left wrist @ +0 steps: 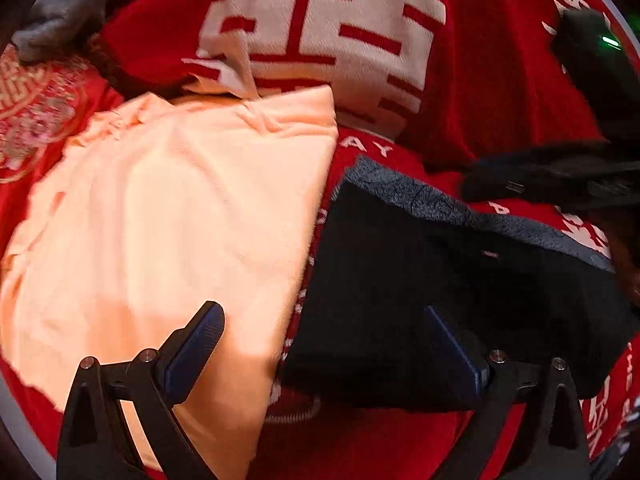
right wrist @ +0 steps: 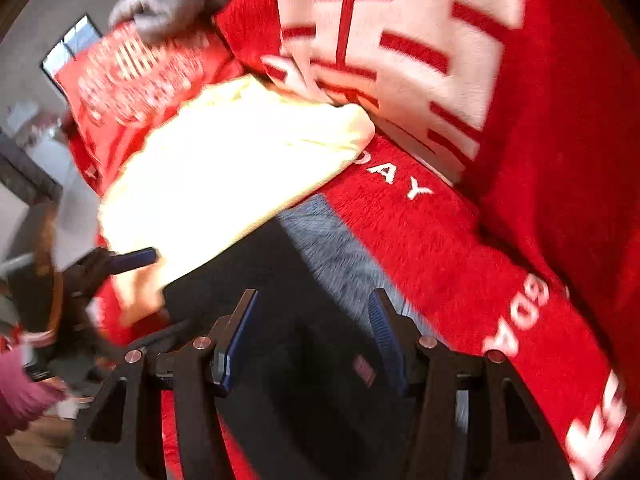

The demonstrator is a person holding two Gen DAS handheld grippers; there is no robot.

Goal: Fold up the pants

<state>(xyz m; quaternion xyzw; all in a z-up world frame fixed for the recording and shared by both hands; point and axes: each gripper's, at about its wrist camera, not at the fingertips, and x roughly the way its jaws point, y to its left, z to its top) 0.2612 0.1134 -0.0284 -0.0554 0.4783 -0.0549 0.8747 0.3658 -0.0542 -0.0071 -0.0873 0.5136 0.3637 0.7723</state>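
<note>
Now dark pants [left wrist: 420, 288] folded, long axis slanting lower-left to upper-right (grey waistband [left wrist: 460, 200] far edge); both tongs apart, empty.

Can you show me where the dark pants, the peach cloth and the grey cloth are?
Folded dark navy pants [left wrist: 420, 280], left wrist view, middle of the top layer.
Folded peach fabric garment [left wrist: 180, 220], left wrist view, its broad flat middle.
Crumpled grey cloth [right wrist: 172, 0], right wrist view, its bunched centre.
</note>
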